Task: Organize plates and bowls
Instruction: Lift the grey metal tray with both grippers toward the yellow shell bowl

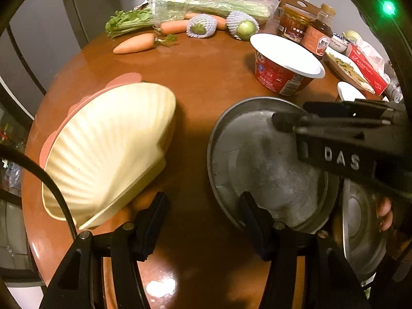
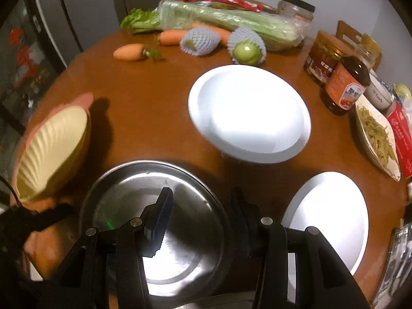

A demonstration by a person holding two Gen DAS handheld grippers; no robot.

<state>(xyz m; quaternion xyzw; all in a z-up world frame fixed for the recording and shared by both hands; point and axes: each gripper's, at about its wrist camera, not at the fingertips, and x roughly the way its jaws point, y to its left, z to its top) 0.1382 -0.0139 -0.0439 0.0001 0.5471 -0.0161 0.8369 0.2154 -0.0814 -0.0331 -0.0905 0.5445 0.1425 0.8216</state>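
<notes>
A cream shell-shaped plate [image 1: 108, 149] leans tilted on a pink plate [image 1: 123, 78] at the table's left. A steel plate [image 1: 262, 159] lies to its right. My left gripper [image 1: 203, 200] hangs open over bare table between the two, its right finger over the steel plate's near rim. My right gripper [image 2: 200, 193] stands open above the steel plate [image 2: 154, 180], one finger over the inside and one at its right rim, not pressing on it. It reaches in from the right as the right gripper [image 1: 280, 122] in the left wrist view. A second steel plate [image 1: 360, 231] lies beside a hand [image 1: 385, 213].
A red noodle cup with a white lid [image 1: 285, 61] stands behind the steel plate. A white plate [image 2: 332, 221] lies at the right. Carrots [image 1: 134, 43], celery [image 2: 219, 18], netted fruit [image 2: 248, 46], jars [image 2: 323, 59] and a dish of strips [image 2: 378, 139] line the far and right edges.
</notes>
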